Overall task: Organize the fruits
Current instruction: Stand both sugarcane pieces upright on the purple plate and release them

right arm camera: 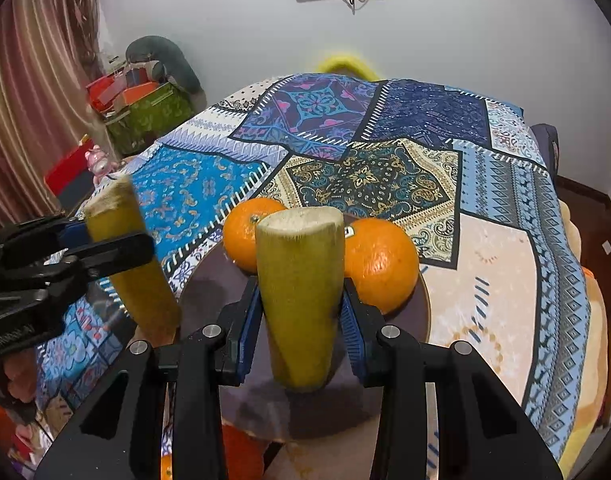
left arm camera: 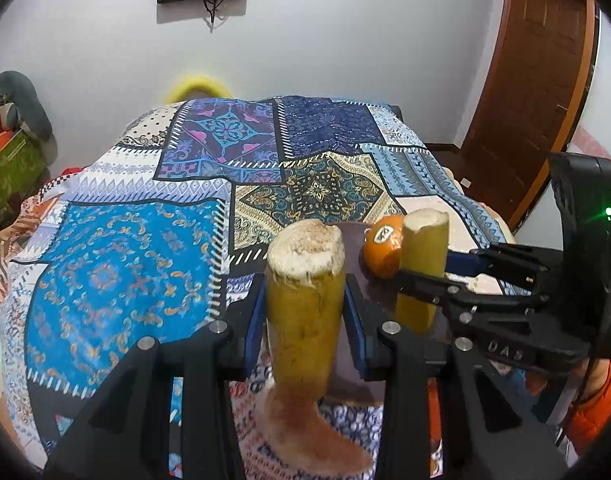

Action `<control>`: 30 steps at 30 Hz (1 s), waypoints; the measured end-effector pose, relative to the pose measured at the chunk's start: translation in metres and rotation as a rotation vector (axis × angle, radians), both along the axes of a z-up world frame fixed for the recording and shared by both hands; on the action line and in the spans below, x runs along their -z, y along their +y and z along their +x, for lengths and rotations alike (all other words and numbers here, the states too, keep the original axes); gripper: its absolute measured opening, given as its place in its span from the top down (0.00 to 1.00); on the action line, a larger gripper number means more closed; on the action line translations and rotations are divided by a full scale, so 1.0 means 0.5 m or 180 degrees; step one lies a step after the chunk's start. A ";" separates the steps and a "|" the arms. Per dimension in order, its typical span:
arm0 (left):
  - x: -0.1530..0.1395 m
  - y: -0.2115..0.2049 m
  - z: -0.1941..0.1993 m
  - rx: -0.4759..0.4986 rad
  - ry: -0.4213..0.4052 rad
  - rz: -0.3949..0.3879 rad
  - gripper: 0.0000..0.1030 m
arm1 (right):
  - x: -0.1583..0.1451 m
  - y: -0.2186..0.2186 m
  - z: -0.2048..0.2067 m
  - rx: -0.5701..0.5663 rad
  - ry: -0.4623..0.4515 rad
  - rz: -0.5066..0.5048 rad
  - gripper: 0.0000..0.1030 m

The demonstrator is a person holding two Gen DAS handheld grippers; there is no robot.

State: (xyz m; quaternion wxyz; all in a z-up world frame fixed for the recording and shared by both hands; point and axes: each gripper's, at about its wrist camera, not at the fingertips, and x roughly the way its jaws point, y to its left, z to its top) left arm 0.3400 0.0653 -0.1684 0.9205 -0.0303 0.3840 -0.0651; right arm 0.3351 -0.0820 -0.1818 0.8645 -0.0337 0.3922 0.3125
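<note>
The left tongs (left arm camera: 305, 312) pinch a yellow-green stalk (left arm camera: 303, 292) upright between blue ribbed pads; the right tongs (right arm camera: 301, 316) pinch a second stalk (right arm camera: 299, 292) the same way, above a dark round plate (right arm camera: 209, 280). Two oranges (right arm camera: 379, 264) sit on the plate just behind that stalk.

Both stalks are smooth-skinned cylinders with rough, fibrous cut tops, and the left one turns brown and hairy toward its base. Held near mid-length, they could pivot or slip in the pads if the squeeze eases. Lowering the right stalk carelessly could nudge the round oranges, which would likely roll off the shallow plate onto the patchwork cloth (right arm camera: 385, 184). The cloth looks soft and uneven, so the plate itself may tip under an off-centre load.
</note>
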 end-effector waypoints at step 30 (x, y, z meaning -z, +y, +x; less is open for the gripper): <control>0.048 -0.038 0.088 0.0090 0.0334 -0.0102 0.57 | 0.027 -0.030 0.015 -0.0064 0.0048 -0.0004 0.65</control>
